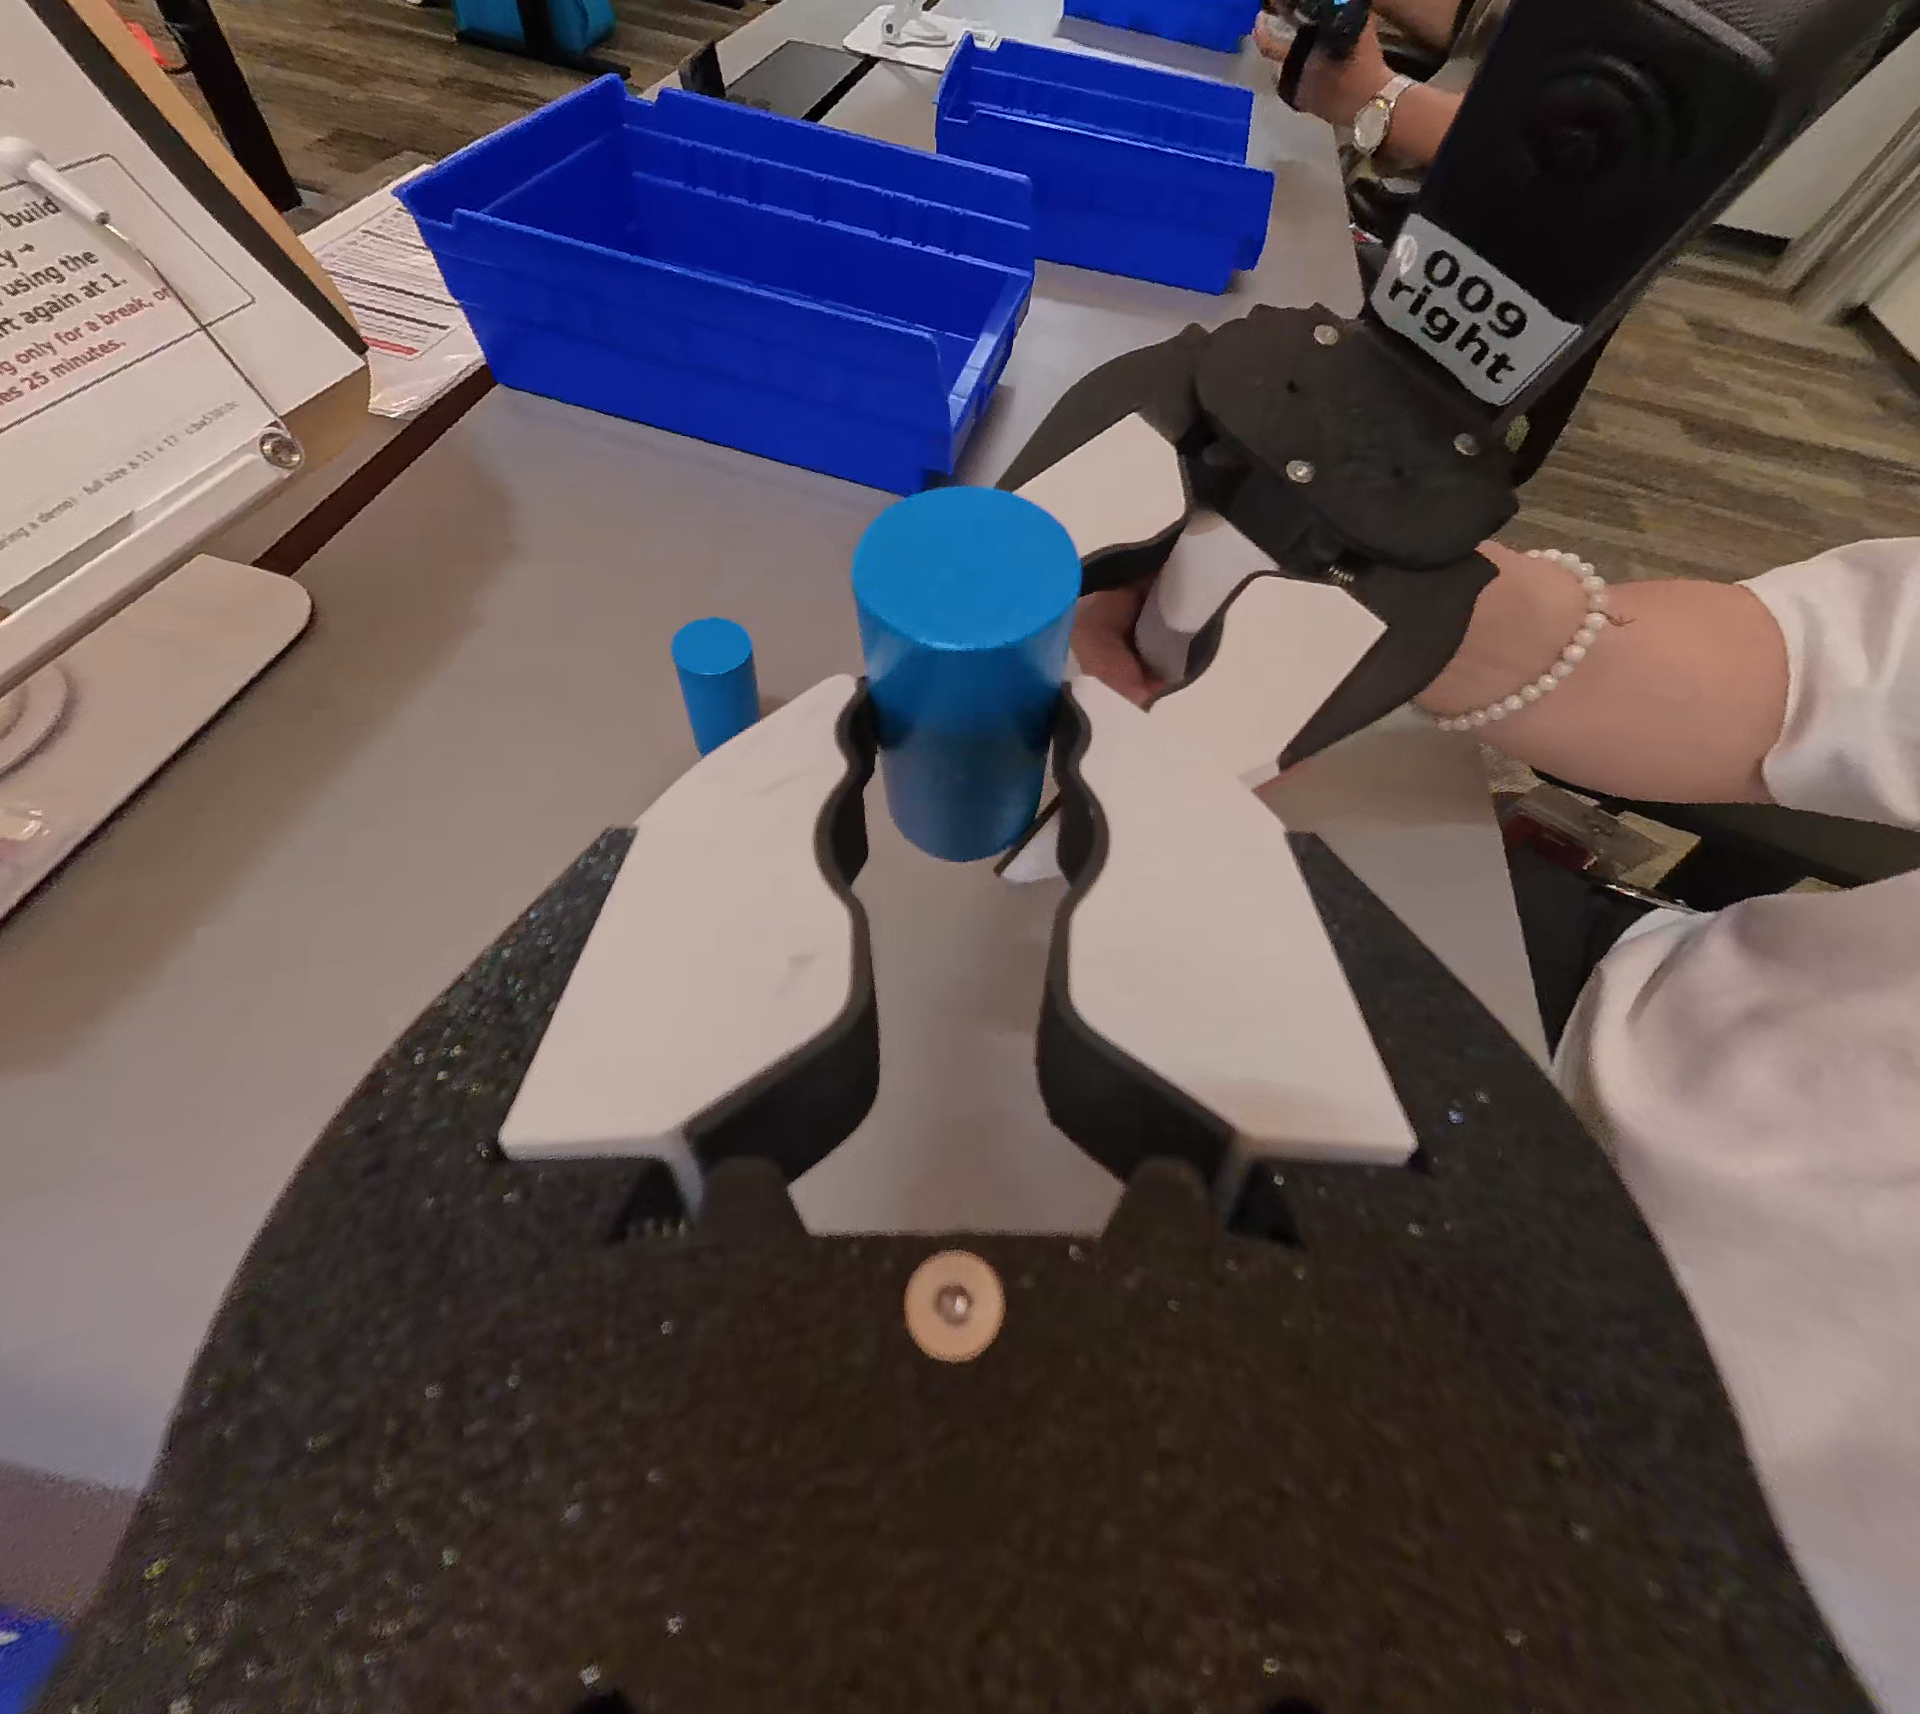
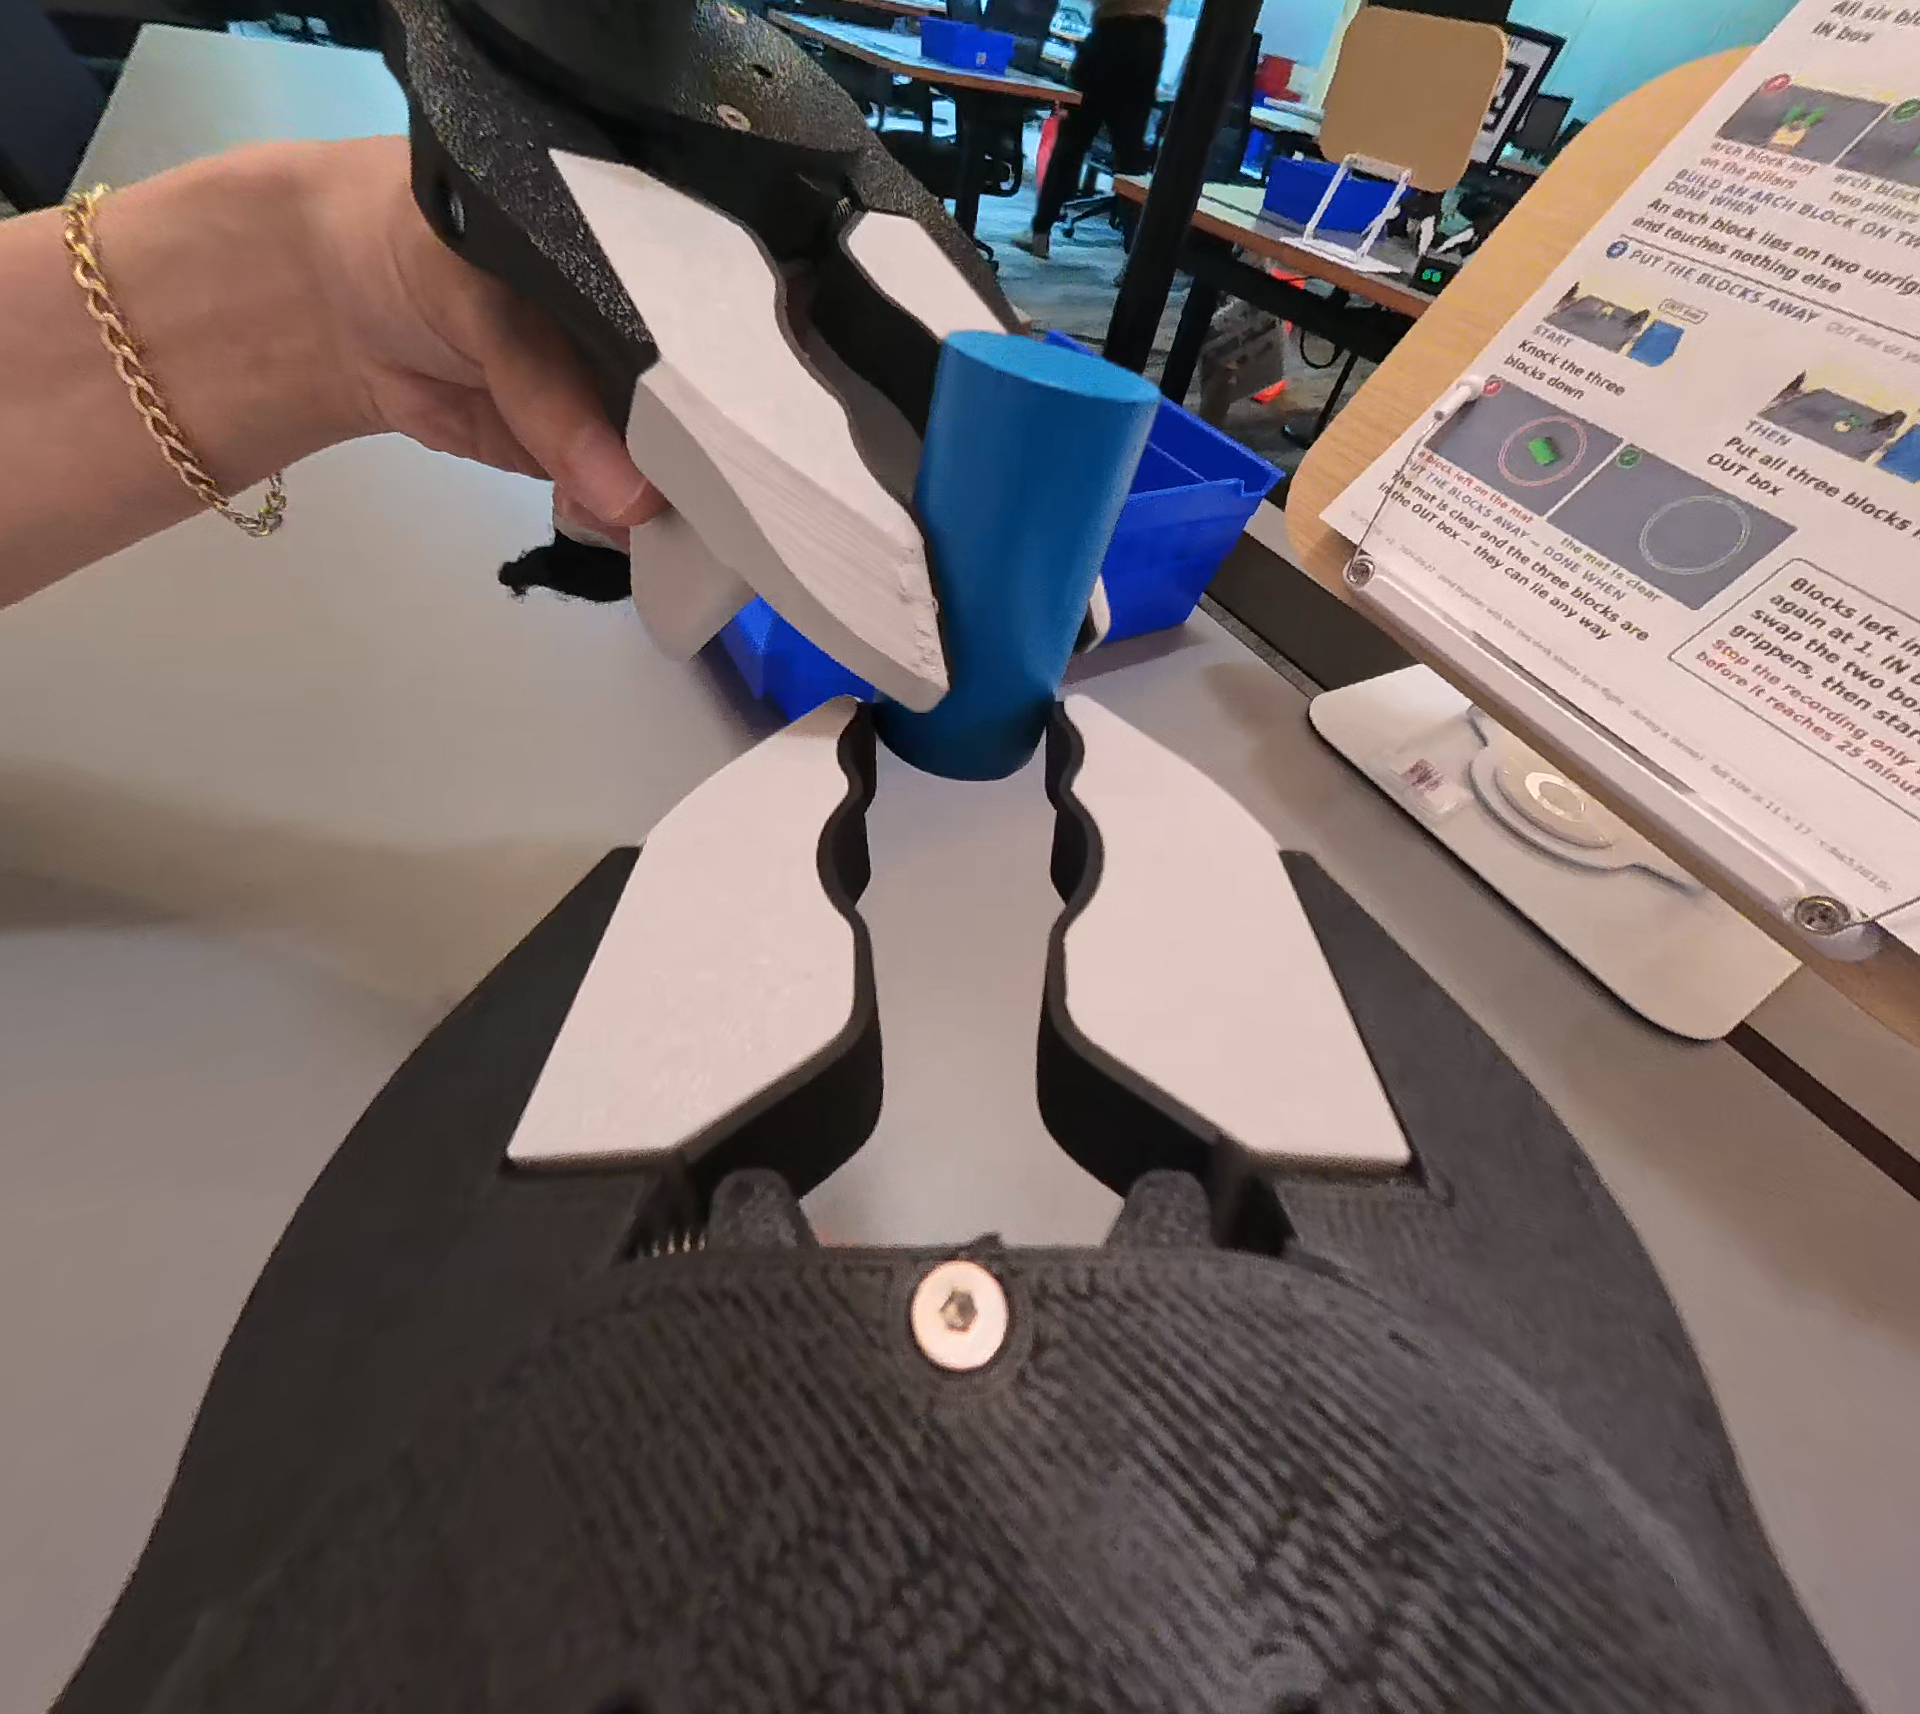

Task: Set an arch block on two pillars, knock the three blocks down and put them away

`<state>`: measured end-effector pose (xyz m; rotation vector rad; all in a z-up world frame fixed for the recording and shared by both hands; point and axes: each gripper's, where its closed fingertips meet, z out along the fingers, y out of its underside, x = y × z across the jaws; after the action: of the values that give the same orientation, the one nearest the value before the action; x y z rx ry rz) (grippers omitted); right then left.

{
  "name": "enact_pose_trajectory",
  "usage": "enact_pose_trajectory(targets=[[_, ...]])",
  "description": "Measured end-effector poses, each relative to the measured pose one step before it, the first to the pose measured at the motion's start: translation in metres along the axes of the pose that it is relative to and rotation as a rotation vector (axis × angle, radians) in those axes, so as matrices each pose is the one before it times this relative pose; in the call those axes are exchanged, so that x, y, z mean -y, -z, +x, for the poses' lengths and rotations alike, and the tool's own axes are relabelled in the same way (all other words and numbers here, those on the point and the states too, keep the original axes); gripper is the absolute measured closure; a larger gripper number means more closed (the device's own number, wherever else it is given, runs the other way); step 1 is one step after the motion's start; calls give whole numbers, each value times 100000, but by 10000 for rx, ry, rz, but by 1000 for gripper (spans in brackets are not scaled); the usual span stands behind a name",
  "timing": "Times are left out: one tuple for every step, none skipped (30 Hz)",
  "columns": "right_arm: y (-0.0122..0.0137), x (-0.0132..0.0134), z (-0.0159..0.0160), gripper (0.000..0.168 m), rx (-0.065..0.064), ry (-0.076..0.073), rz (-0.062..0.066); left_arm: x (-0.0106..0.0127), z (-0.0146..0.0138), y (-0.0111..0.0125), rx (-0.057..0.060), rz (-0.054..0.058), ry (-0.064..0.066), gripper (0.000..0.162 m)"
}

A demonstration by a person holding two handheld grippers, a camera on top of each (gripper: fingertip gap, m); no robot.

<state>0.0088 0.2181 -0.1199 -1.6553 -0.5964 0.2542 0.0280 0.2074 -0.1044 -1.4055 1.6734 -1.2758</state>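
Between the tips of our left gripper stood the big blue cylinder, pinched tight, upright on the grey table. Our right gripper squeezed the same cylinder low down from the other side. Just beside it stood a small blue cylinder. Farther back sat a blue bin, and a sign board leaned nearby.

wrist views face each other closely; both share blue cylinder
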Motion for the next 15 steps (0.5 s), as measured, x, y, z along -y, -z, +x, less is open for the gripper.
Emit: enact_pose_trajectory(targets=[[2, -19, -30, 137, -32, 25, 59, -55, 15, 13, 19, -18, -47, 130], [19, 7, 7, 137, -57, -33, 46, -9, 14, 34, 22, -19, -36, 130], [-1, -28, 33, 137, -78, 12, 0, -5, -13, 38, 79, -36, -70, 129], [-5, -105, 25, 137, -47, 87, -44, 59, -45, 37, 130, -19, -171, 125], [14, -66, 32, 137, -38, 67, -12, 139, -62, 69, 172, 0, -291, 114], [49, 29, 93, 137, -70, -15, 52, 129, -141, 103, 230, -64, -349, 109], [60, 29, -13, 137, 32, -46, 43, 22, -128, 127, 191, -179, -347, 109], [26, -10, -8, 137, 44, -23, 14, -21, 15, 122, 59, -236, -297, 109], [49, 67, 158, 137, -98, 48, 88, 82, 45, 95, -3, -179, -196, 109], [45, 8, -29, 137, 18, 117, 41, 187, -2, 102, -20, -104, -69, 109], [17, -108, -254, 137, 171, 129, -58, 227, -6, 101, -74, -63, 37, 109], [22, -105, -21, 137, -45, 102, -44, 272, 14, 115, -138, -13, 101, 110], [35, -54, 0, 137, -76, 135, 17, 275, 74, 126, -179, 14, 146, 113], [33, -78, -251, 137, 104, 116, -14, 174, 110, 93, -203, -34, 174, 115], [43, -6, -81, 137, -27, 45, 14, 32, 144, 59, -204, -105, 133, 121]])
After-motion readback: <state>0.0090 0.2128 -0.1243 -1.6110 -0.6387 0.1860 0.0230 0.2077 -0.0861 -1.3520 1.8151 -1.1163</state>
